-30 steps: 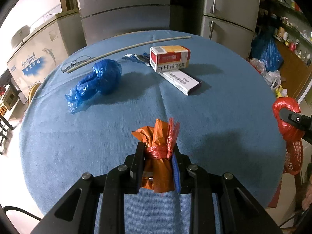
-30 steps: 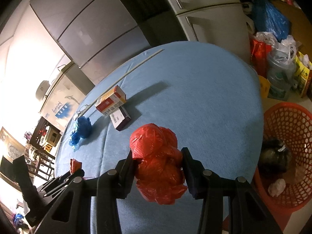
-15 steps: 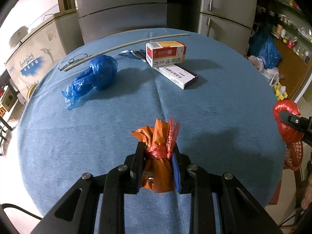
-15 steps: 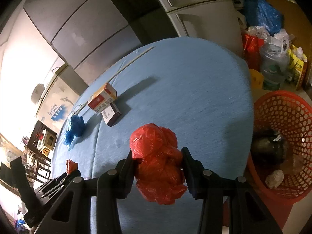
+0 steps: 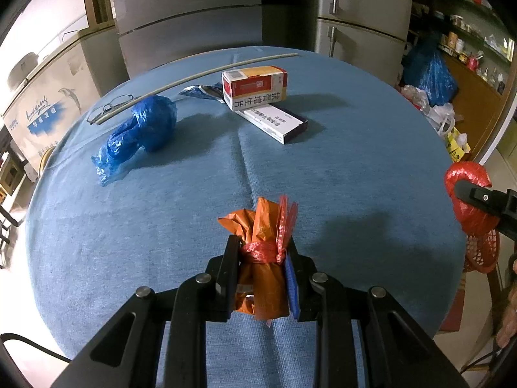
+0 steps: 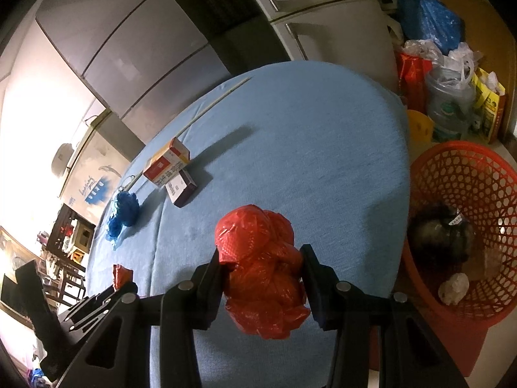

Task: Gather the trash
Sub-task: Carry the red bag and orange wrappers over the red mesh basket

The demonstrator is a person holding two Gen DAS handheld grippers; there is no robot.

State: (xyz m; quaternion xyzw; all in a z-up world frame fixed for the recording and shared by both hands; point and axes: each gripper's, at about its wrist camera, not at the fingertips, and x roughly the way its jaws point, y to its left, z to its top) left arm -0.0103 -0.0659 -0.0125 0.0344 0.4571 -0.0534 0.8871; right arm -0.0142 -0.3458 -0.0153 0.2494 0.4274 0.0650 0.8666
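Beside table edge (image 6: 402,148): red basket (image 6: 465,168)

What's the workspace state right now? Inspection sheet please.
Surface: round table under blue cloth.
Job's things: orange bag, red bag, both held; blue bag on cloth; red basket beside table, trash inside.
Clutter: two boxes, glasses, thin rod, foil wrapper.
Grippers: left gripper and right gripper clamped on bags.
Cables: black cable.
Surroundings: fridges, bags on floor.
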